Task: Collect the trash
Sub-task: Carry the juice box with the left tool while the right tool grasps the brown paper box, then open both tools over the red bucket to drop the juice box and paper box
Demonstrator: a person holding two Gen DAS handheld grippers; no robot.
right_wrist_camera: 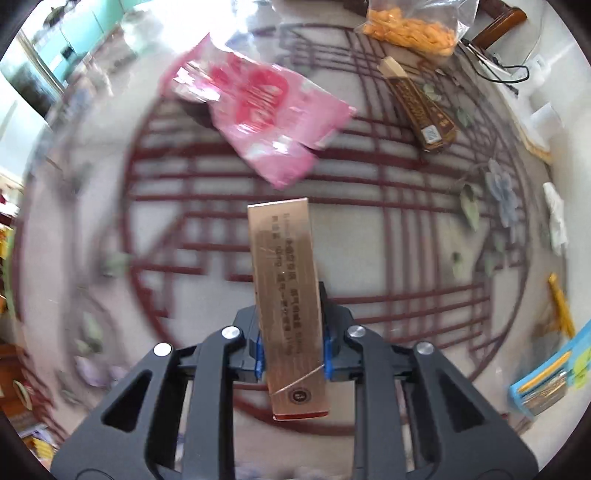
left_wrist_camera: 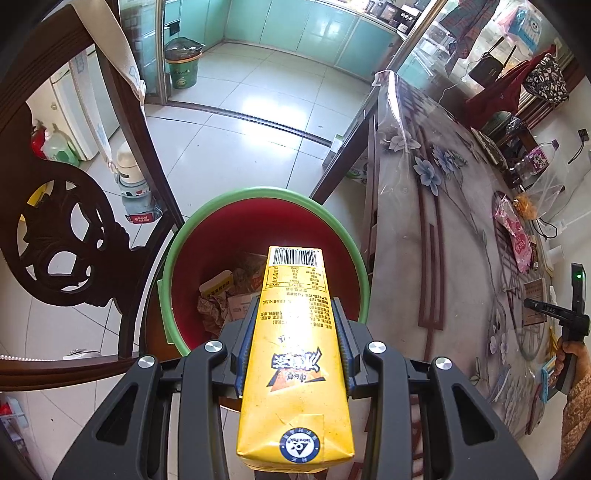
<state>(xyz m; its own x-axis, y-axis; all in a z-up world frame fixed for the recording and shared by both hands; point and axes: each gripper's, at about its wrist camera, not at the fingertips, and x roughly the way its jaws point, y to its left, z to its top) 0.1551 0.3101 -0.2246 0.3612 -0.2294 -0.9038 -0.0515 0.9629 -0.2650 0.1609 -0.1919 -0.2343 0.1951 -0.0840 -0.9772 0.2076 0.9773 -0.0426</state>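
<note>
Above the red bin [left_wrist_camera: 207, 258] with the green rim, the left gripper [left_wrist_camera: 295, 325] pinches a yellow drink carton [left_wrist_camera: 295, 354] between its blue pads, pointing steeply down. The carton's barcode end reaches out over the bin's mouth, and crumpled paper and small boxes already lie at the bottom. The bin stands on the tiled floor between a dark carved wooden chair [left_wrist_camera: 66, 236] and the near edge of the table [left_wrist_camera: 424, 229], which wears a clear plastic cover over a flower-and-lattice cloth.

Over the middle of the tabletop [right_wrist_camera: 192, 236], the right gripper [right_wrist_camera: 291, 332] is pressed tight on a slim copper-coloured box [right_wrist_camera: 288, 280]. The box stands out along the fingers, its far end over the round lattice pattern; whether that end touches the cloth cannot be told, as this view is blurred. Just beyond the box's far end a pink plastic wrapper [right_wrist_camera: 258, 114] lies on the cloth. Toward the far right of the tabletop a narrow brown box [right_wrist_camera: 417, 107] lies flat, and near the far edge sits a clear bag of orange snacks [right_wrist_camera: 410, 26]. At the right edge lie a yellow stick-like item [right_wrist_camera: 561, 306] and a blue packet [right_wrist_camera: 546, 380]. From the left wrist view, a hand [left_wrist_camera: 569, 354] holding the right gripper's handle shows at the table's near right side.
</note>
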